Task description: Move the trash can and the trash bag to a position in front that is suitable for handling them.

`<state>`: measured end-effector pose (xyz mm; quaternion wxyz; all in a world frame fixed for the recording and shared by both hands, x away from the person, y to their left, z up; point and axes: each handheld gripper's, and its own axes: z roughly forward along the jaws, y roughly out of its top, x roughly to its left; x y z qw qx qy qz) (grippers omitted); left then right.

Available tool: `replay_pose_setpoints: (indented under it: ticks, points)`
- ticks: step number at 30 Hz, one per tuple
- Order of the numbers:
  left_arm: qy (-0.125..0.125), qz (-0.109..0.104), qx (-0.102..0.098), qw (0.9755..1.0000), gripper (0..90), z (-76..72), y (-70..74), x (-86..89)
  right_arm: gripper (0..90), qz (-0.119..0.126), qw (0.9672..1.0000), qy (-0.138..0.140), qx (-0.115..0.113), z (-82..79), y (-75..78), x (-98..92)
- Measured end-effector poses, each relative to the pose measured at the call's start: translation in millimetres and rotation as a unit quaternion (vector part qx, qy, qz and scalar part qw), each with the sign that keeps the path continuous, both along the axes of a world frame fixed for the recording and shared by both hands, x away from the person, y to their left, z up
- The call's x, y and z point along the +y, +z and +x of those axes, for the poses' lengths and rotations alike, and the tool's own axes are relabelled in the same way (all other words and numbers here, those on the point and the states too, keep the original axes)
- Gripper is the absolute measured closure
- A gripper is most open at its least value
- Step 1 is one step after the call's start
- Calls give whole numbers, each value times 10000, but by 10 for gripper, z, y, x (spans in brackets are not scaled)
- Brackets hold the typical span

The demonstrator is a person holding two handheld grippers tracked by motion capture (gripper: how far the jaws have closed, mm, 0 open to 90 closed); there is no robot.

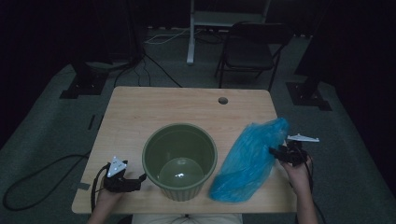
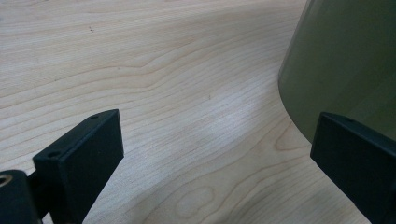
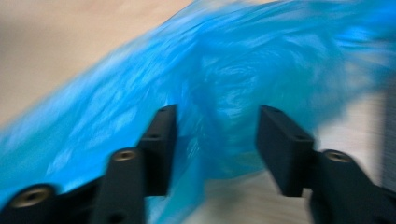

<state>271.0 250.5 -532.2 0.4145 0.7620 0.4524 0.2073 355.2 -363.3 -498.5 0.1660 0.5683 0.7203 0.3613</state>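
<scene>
A green ribbed bucket (image 1: 182, 189) stands upright near the front middle of the wooden table (image 1: 187, 102). Its inside looks bare. A crumpled blue plastic bag (image 1: 245, 163) lies to its right, stretching toward the table's right edge. My right gripper (image 1: 274, 151) is at the bag's right side. In the right gripper view its jaws stand apart and the gripper (image 3: 215, 121) is open, with loose blue bag (image 3: 261, 60) film between the jaws. My left gripper (image 1: 139, 181) rests open at the front left, beside the bucket. In the left gripper view the gripper (image 2: 215, 135) has the bucket wall (image 2: 345, 60) just beyond its right jaw.
A small round hole (image 1: 222, 100) sits near the table's far edge. Behind the table stand a folding chair (image 1: 252, 46) and a white stand leg (image 1: 190, 42). Cables (image 1: 37, 186) trail over the grey floor at left. Bare wood (image 2: 163, 70) lies ahead of the left gripper.
</scene>
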Motion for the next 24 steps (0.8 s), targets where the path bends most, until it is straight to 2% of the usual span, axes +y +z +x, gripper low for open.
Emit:
replay_pose_setpoints:
  ticks: [1,3,4,8,11,14,18,20,21,24]
  points:
    - [0,-6,7,10000,31,3,-2,-3,389,110,9990,-425,-65,12,7,-49]
    - [-10,-7,1,10000,31,3,-2,-13,320,345,9963,-786,-99,58,-15,-119]
    - [-20,1,-1,10000,31,0,0,-15,303,399,9951,-901,-65,88,-33,-139]
    - [-3,-5,12,10000,31,3,-4,-5,291,355,9903,-1335,145,234,-138,-184]
    - [5,2,7,10000,31,3,-1,0,293,228,9869,-1549,382,344,-270,-184]
    - [5,10,10,10000,31,1,-3,2,295,133,9871,-1524,463,391,-366,-124]
    - [10,3,25,10000,31,4,-7,1,311,18,9887,-1456,354,437,-381,5]
    - [-1,23,15,10000,31,0,-4,0,352,-265,9911,-1271,306,484,-383,108]
    - [-1,24,11,10000,31,-2,-4,1,375,-381,9916,-1202,281,508,-385,163]
    - [9,10,6,10000,31,-4,-3,11,589,-823,9918,-954,189,572,-380,334]
